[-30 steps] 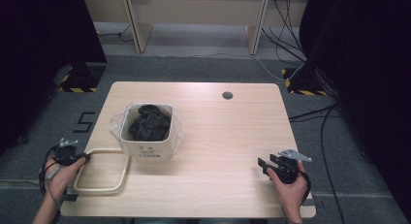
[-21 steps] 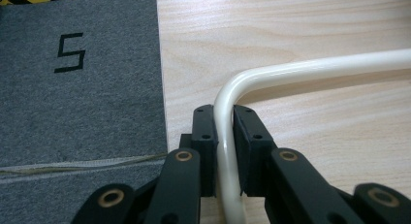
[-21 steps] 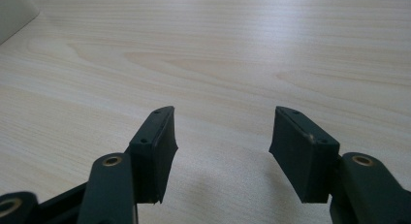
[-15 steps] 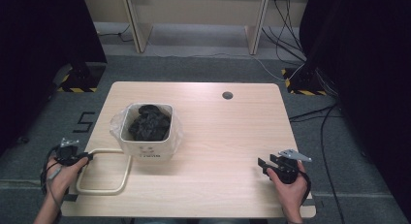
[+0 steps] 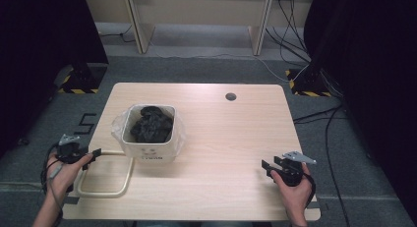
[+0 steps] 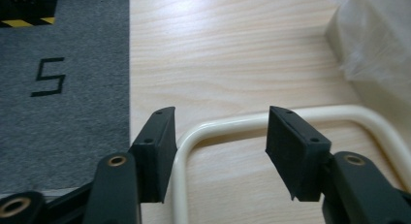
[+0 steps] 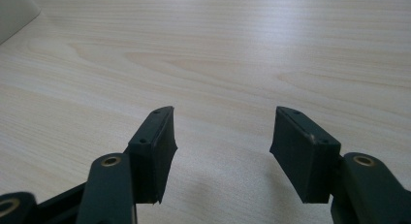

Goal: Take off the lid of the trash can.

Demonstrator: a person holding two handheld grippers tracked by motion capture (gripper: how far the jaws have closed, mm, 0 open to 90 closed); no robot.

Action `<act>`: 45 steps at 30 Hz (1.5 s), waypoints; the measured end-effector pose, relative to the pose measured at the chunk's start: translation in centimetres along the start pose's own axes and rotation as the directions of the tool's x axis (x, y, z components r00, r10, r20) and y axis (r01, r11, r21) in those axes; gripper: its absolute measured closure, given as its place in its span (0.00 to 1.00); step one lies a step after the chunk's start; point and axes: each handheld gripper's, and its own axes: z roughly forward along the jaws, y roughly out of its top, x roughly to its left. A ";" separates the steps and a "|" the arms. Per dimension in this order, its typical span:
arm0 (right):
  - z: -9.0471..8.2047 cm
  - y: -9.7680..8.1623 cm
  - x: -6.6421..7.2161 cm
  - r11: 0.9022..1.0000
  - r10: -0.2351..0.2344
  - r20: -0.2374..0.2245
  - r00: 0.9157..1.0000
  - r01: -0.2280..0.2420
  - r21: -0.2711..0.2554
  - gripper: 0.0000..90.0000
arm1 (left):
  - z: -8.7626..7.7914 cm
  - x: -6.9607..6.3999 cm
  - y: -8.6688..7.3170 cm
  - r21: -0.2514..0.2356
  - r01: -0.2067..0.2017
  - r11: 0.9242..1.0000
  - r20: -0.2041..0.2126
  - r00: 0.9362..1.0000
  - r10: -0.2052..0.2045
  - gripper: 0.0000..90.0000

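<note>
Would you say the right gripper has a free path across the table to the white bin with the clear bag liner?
Probably yes. The right gripper rests open near the table's right front corner, and the bare wood between it and the white bin holds nothing. It is a long sideways reach, though, since the bin stands toward the left.

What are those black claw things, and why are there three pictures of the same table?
A person sits at a wooden table and holds a tool called a gripper in each hand; each has two black jaws that pinch. One picture comes from a camera above the table. The other two come from small cameras riding on the grippers. On the table stands a white bin lined with a clear bag and full of dark stuff. Beside it lies a cream hoop. The left gripper has just been opening, and a corner of the hoop lies loose between its jaws. The right gripper is open above bare wood, holding nothing.
</note>
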 end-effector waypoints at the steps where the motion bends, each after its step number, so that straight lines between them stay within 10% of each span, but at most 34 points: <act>1: 0.0 0.0 0.0 1.000 -0.007 0.000 1.000 0.007 -0.002 0.46 | 0.0 -0.1 0.1 -0.003 0.000 1.000 -0.006 1.000 0.000 0.46; 23: 0.0 1.7 1.5 0.999 -0.054 -0.036 0.998 0.054 -0.005 0.47 | -1.9 -2.5 5.4 -0.095 -0.040 0.995 0.031 0.999 0.043 0.46; 45: 1.2 8.1 6.0 0.991 -0.136 -0.078 0.988 0.136 -0.011 0.50 | -1.0 -5.1 9.5 -0.073 -0.027 0.997 0.140 0.990 0.037 0.46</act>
